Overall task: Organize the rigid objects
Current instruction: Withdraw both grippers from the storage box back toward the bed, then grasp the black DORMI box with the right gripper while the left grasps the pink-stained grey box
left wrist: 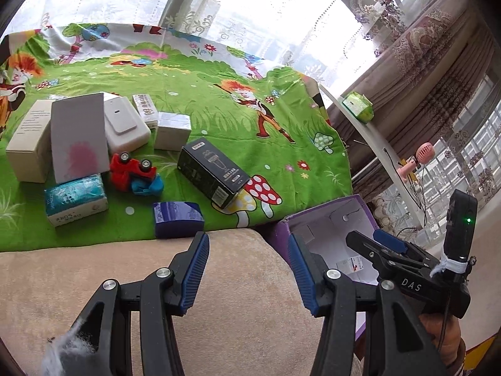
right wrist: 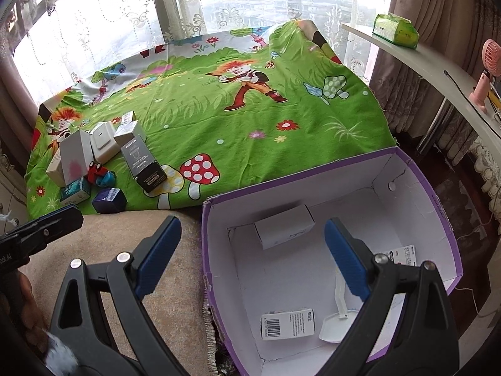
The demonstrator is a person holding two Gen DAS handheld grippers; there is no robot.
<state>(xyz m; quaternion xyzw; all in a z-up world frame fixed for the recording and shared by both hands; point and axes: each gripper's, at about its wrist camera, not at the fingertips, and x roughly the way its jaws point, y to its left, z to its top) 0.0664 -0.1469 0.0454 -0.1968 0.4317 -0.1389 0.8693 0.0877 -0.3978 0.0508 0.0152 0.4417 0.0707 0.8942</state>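
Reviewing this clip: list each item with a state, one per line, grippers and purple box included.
left gripper: open, empty, over the beige cushion
right gripper: open, empty, above the box
purple box: open, lidless, holding a few items
small white carton: inside the box, on its side
black carton: lying flat on the green cloth
red toy truck: overturned, wheels up
dark blue box: closed, at the cloth's edge

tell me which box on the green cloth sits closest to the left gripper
The dark blue box, at the cloth's near edge just ahead of the left gripper. The black box and the white boxes lie farther back.
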